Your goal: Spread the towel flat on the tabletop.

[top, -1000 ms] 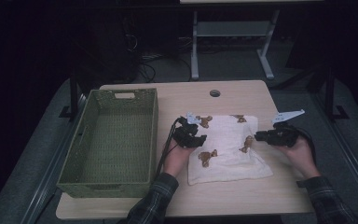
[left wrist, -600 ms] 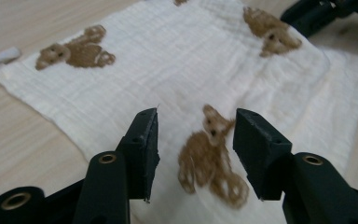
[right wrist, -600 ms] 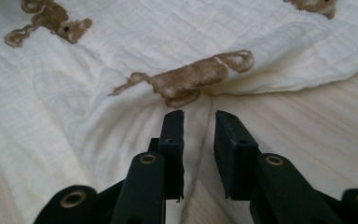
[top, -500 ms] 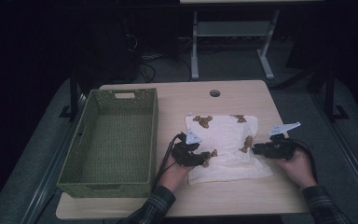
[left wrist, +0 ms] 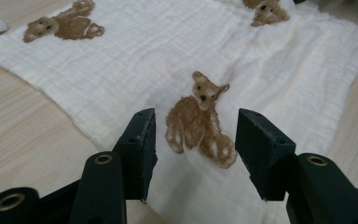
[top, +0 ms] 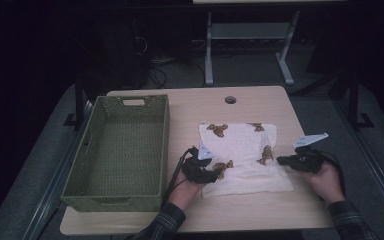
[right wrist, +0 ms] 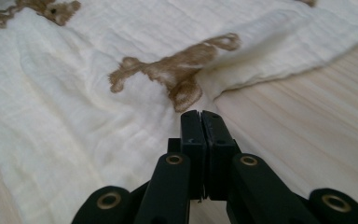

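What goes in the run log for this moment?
cloth: flat on table | left gripper: open, jaws just opening, astride bear print | right gripper: jaws just closed at cloth edge | basket: empty

Bare tabletop (top: 260, 102) is being left free along the upper edge and lower right of the high view. The left third is being blocked by the tall-walled green basket (top: 117, 150). The centre is being covered only by the flat cloth (top: 245, 160).

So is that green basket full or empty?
Empty. The high view looks straight into the green basket and shows only its bare woven floor; the bear-print cloth lies on the table beside it.
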`<state>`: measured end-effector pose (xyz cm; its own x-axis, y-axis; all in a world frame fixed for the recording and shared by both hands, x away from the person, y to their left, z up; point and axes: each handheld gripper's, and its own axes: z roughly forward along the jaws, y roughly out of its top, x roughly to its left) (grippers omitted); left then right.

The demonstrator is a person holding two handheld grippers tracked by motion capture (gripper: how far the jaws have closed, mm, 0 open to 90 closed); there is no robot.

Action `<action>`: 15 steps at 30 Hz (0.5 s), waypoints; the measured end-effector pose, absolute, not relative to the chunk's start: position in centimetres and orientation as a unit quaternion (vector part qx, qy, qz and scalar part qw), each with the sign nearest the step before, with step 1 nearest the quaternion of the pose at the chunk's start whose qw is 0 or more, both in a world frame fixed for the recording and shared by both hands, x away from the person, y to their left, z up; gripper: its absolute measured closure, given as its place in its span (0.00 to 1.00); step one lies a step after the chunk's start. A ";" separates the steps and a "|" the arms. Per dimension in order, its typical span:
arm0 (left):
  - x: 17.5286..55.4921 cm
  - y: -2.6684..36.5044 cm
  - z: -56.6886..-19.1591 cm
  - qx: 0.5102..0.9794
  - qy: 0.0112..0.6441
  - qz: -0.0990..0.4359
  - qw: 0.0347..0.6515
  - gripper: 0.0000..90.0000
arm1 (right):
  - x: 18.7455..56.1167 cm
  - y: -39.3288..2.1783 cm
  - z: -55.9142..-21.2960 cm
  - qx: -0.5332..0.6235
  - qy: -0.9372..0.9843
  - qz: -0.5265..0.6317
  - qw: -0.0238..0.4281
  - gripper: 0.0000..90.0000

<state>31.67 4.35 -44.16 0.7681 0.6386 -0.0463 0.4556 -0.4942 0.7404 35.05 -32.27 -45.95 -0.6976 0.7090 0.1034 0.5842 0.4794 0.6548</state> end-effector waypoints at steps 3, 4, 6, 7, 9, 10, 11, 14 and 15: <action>31.5 4.2 -44.2 0.857 0.318 0.115 0.389 0.52 | 34.4 -33.4 -45.8 0.390 0.850 0.341 0.095 0.98; 31.4 4.1 -44.1 0.858 0.316 0.114 0.388 0.52 | 34.3 -33.7 -45.7 0.391 0.850 0.341 0.094 0.98; 31.0 4.0 -44.2 0.862 0.310 0.114 0.385 0.52 | 33.8 -34.3 -45.8 0.397 0.846 0.342 0.096 0.97; 30.8 4.0 -44.2 0.864 0.307 0.114 0.382 0.52 | 33.7 -34.5 -45.8 0.397 0.846 0.344 0.096 0.94; 30.3 4.2 -44.2 0.866 0.303 0.112 0.381 0.54 | 33.1 -34.9 -45.6 0.392 0.842 0.359 0.096 0.91; 30.1 4.2 -44.2 0.867 0.302 0.112 0.380 0.55 | 32.7 -35.0 -45.5 0.389 0.841 0.364 0.094 0.91; 29.9 4.3 -44.2 0.867 0.301 0.111 0.382 0.56 | 32.4 -35.1 -45.4 0.385 0.842 0.365 0.094 0.92; 29.2 4.5 -44.4 0.874 0.295 0.104 0.372 0.65 | 31.1 -35.1 -45.4 0.372 0.849 0.366 0.086 0.96; 29.0 4.5 -44.5 0.878 0.294 0.099 0.365 0.69 | 30.6 -35.0 -45.5 0.367 0.850 0.367 0.084 0.97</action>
<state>29.04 4.49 -44.51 0.8074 0.5887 -0.0406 0.4437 -0.5603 0.6994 30.64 -34.95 -45.53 -0.7163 0.6860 0.1278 0.5633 0.4603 0.6861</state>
